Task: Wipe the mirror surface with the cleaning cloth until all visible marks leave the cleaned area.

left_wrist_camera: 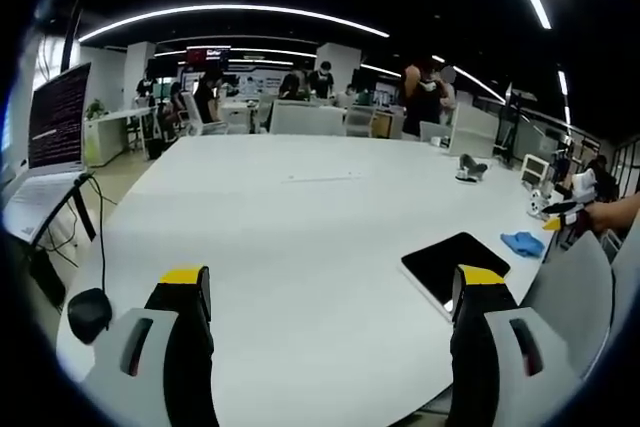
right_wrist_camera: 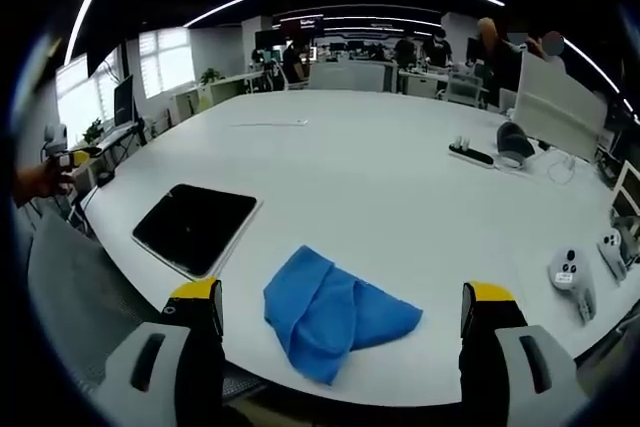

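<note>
On the white table [right_wrist_camera: 400,197], the dark mirror [right_wrist_camera: 196,227] lies flat near the edge, the crumpled blue cleaning cloth [right_wrist_camera: 330,312] just right of it. Left gripper [left_wrist_camera: 330,292] and right gripper [right_wrist_camera: 340,307] both gape, holding nothing.

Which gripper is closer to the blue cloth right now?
Right. The blue cloth lies just ahead of the open right gripper, between its jaws. From the left gripper, the cloth sits farther off, beyond the mirror.
</note>
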A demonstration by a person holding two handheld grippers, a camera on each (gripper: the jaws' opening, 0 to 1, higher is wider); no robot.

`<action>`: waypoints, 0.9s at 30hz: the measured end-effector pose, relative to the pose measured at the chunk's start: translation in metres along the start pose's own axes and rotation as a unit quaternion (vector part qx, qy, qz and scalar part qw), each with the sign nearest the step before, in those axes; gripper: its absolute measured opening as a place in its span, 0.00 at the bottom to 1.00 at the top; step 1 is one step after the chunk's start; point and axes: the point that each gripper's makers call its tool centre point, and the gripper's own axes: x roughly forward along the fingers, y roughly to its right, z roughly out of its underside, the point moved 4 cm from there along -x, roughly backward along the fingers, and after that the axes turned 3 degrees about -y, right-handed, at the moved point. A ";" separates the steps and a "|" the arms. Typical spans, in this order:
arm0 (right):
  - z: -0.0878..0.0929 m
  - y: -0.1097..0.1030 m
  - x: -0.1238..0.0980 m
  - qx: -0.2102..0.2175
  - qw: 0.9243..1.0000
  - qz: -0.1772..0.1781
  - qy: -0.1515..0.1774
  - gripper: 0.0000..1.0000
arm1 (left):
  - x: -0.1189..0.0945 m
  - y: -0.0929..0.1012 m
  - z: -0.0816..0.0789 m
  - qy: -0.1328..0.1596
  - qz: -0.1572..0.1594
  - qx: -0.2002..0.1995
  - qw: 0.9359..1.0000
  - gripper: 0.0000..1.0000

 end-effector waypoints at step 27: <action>0.013 -0.002 0.048 0.018 0.997 0.015 -0.080 0.55 | 0.004 -0.004 0.003 -0.003 0.001 0.001 1.000 0.99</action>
